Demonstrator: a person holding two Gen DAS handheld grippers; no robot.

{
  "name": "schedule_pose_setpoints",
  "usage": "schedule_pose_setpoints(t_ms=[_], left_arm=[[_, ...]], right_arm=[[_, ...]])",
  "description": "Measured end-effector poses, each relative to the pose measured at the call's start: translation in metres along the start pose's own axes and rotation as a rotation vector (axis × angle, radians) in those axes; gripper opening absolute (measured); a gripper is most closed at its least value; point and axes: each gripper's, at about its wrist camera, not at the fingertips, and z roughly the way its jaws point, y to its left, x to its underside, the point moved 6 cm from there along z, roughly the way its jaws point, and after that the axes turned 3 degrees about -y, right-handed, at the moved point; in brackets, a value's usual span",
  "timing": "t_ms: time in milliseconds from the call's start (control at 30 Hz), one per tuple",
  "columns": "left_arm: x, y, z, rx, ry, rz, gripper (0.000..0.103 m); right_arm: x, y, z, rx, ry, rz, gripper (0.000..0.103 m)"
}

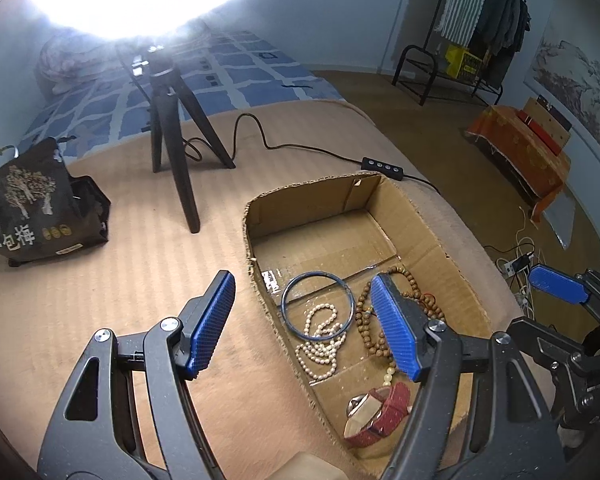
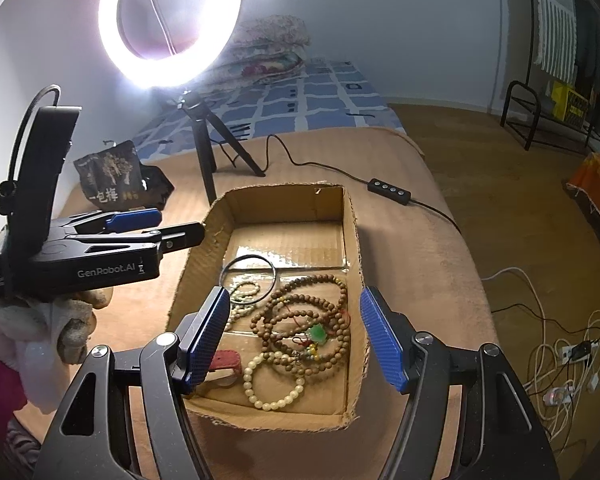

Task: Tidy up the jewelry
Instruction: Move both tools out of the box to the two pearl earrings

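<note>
Tan ribbed blanket covers the bed beneath a shallow open cardboard box holding brown wooden bead strands, a cream bead bracelet and a thin dark bangle. Both the left claw and right claw hang released, empty, above it.

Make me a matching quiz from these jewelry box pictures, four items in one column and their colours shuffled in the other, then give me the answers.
Items:
1. bangle
2. watch strap
3. pendant on the wooden bead strand
4. gripper pads

Colours:
A. green
B. blue
C. dark, thin ring
D. red

All the jewelry lies inside the cardboard box.

Pairs: 1-C, 2-D, 3-A, 4-B
</note>
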Motion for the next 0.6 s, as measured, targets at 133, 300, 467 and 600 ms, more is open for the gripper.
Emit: schedule_pose_setpoints(t_ms=[133,300,467,600], left_arm=[[0.003,0.006,-0.017,-0.007,-0.013,0.001,0.073],[0.009,0.021,-0.038,-0.017,-0.018,0.002,0.073],[0.017,0.042,-0.063,-0.029,-0.030,-0.010,0.073],[0.027,0.061,-0.082,-0.042,-0.034,-0.011,0.073]], right_arm=[[-0.001,0.005,-0.010,-0.006,-0.014,0.003,0.067],[0.000,0.018,-0.023,-0.017,-0.031,-0.004,0.067],[0.000,0.034,-0.034,-0.030,-0.041,-0.019,0.067],[0.001,0.050,-0.040,-0.039,-0.045,-0.035,0.067]])
